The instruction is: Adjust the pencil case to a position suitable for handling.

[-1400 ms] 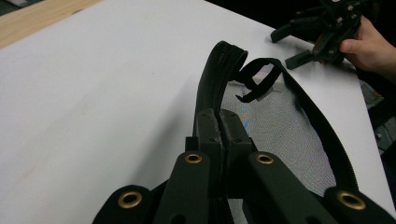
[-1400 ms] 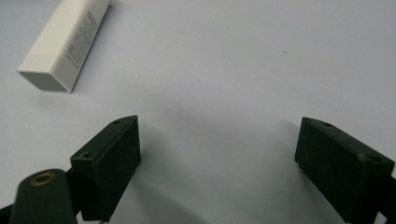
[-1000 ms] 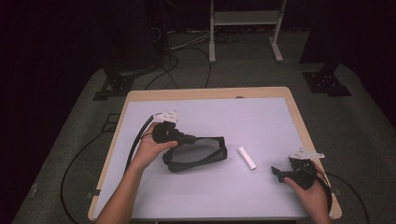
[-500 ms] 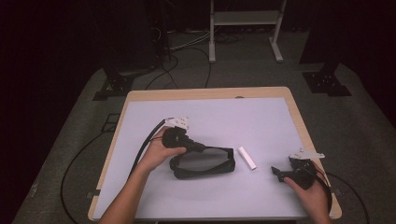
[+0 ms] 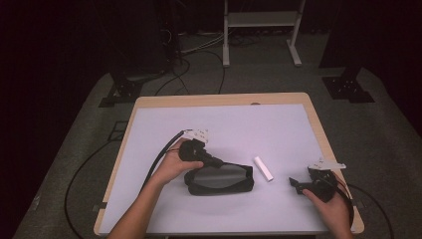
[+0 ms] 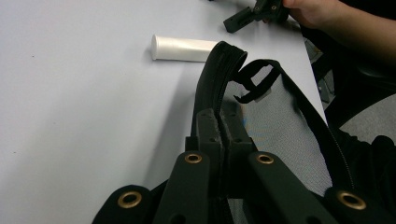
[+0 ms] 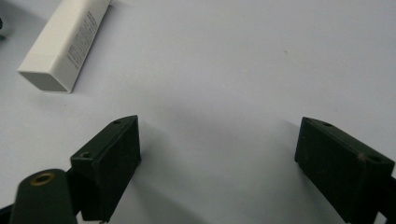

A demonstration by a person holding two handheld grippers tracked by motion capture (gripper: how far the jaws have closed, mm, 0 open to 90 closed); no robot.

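Note:
A black zip pouch [image 5: 221, 181] with a mesh side lies on the white table top [image 5: 249, 124], near the front middle. My left gripper [image 5: 218, 163] is shut on the pouch's zipper edge [image 6: 219, 65], with the pads [image 6: 208, 128] pressed together over the rim. The mesh panel [image 6: 285, 126] spreads to the right of the jaws. A small white box [image 5: 263, 168] lies just right of the pouch, also seen as the white box [image 6: 184, 48] and the white box [image 7: 63, 39]. My right gripper [image 5: 294, 184] rests at the front right, open, nothing between its fingers [image 7: 112, 158].
The wooden table edge [image 5: 318, 130] frames the white top. Cables [image 5: 159, 162] trail from the left gripper over the left side. A white metal stand [image 5: 259, 30] and dark equipment bases sit on the floor beyond the table.
My left gripper has moved right and toward the front edge, dragging the pouch with it. The pouch now lies flatter and closer to the white box. The right hand stayed put.

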